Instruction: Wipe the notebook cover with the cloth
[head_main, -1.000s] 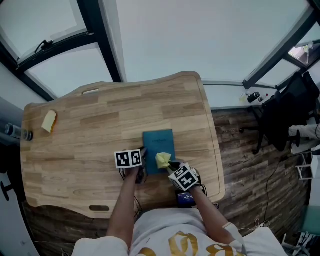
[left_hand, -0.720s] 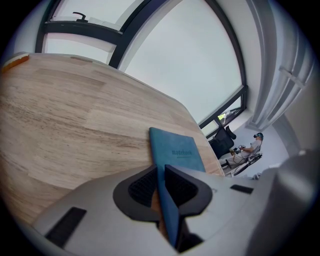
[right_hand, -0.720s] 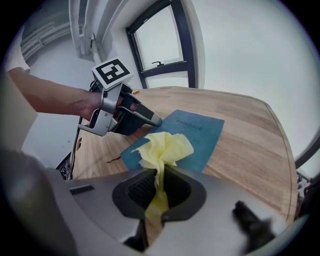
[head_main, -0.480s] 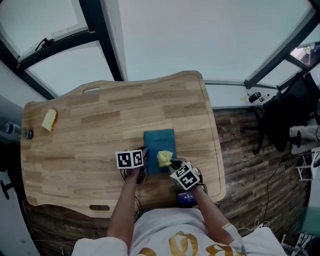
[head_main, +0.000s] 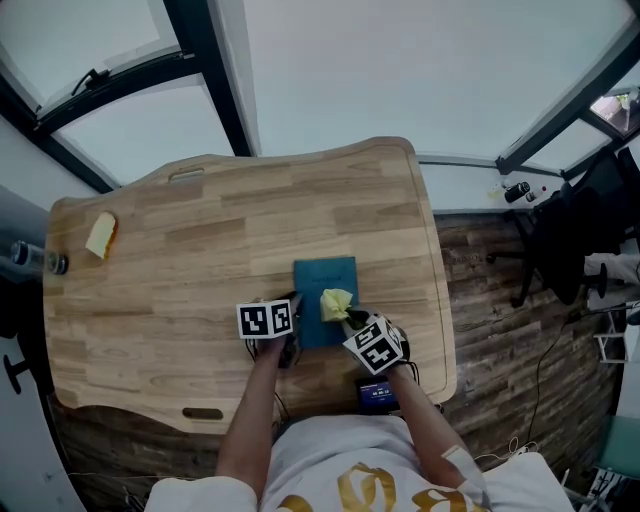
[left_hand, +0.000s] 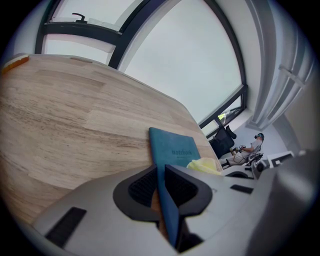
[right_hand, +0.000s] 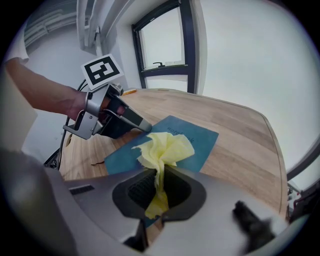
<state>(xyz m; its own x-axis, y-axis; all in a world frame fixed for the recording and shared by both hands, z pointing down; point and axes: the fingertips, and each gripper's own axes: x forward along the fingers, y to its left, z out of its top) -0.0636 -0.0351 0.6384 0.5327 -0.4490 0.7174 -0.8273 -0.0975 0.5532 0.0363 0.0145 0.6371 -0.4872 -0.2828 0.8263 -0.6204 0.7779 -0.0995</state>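
A teal notebook (head_main: 322, 290) lies flat on the wooden table (head_main: 180, 250) near its front edge. My left gripper (head_main: 290, 330) is shut on the notebook's left edge (left_hand: 165, 200), pinning it; the cover (left_hand: 177, 150) stretches away past the jaws. My right gripper (head_main: 345, 318) is shut on a crumpled yellow cloth (head_main: 335, 302), which rests on the cover's near right part. In the right gripper view the cloth (right_hand: 165, 150) bunches out over the notebook (right_hand: 195, 137), and the left gripper (right_hand: 132, 122) holds the far edge.
A small yellow sponge-like piece (head_main: 100, 236) lies at the table's far left, and a dark bottle (head_main: 35, 260) sits beyond that edge. A black office chair (head_main: 575, 225) stands on the floor at the right. Window frames rise behind the table.
The yellow cloth and right gripper have slid a little farther up the notebook cover. The left gripper keeps its grip on the notebook's edge.
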